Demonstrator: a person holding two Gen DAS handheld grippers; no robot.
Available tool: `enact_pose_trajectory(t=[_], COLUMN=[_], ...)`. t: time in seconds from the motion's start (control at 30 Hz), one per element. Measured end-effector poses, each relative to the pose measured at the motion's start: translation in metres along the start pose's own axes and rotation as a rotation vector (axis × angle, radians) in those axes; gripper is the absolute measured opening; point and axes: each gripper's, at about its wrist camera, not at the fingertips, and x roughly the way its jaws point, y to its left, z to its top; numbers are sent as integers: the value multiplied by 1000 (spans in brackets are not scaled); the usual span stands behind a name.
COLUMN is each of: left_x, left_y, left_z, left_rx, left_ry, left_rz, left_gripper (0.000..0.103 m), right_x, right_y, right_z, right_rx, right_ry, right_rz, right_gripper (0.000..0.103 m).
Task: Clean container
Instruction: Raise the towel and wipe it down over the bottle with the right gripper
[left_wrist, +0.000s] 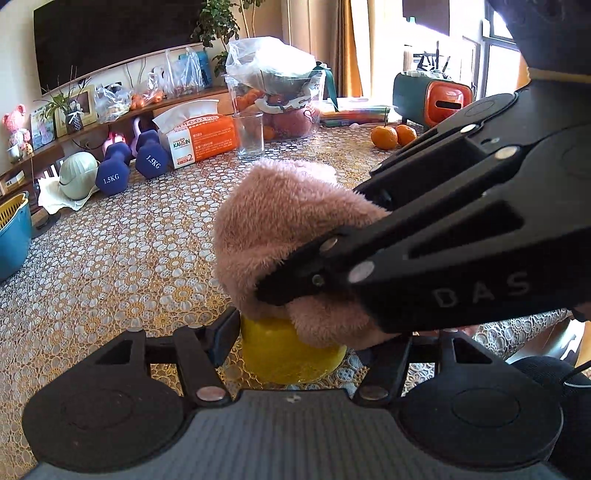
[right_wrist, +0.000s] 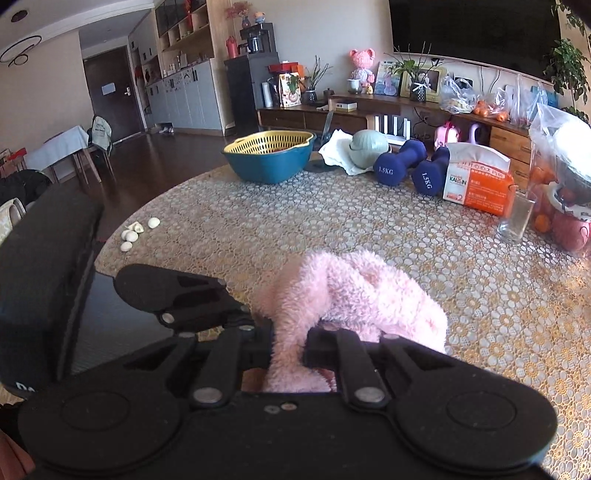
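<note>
A small yellow container (left_wrist: 288, 358) stands on the patterned tablecloth (left_wrist: 129, 258), close in front of the left wrist camera. My left gripper (left_wrist: 310, 343) is shut on it, one finger (left_wrist: 223, 338) against its left side; the other side is hidden under cloth. A fluffy pink cloth (left_wrist: 280, 218) lies bunched on top of the container. My right gripper (left_wrist: 273, 291) reaches in from the right, shut on that cloth. In the right wrist view the right gripper (right_wrist: 288, 350) pinches the pink cloth (right_wrist: 362, 291), and the left gripper (right_wrist: 207, 310) shows at the left. There the cloth hides the container.
Behind stand a clear glass (left_wrist: 250, 134), an orange tissue box (left_wrist: 199, 136), two blue dumbbells (left_wrist: 114, 166) and two oranges (left_wrist: 391, 136). A blue basin with a yellow strainer (right_wrist: 269, 155) sits far left. Garlic cloves (right_wrist: 136, 232) lie near the table's left edge.
</note>
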Motion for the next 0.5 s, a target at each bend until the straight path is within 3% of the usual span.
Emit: enact_pose_trajectory(t=[0.5], left_x=[0], left_y=[-2], left_z=[-1], left_rx=[65], left_ry=[-17], left_rz=[-1], left_gripper=[62], right_x=[16], right_y=[-53], right_z=[4], right_rx=[55], right_ry=[-9], right_rz=[-109], right_gripper=[12])
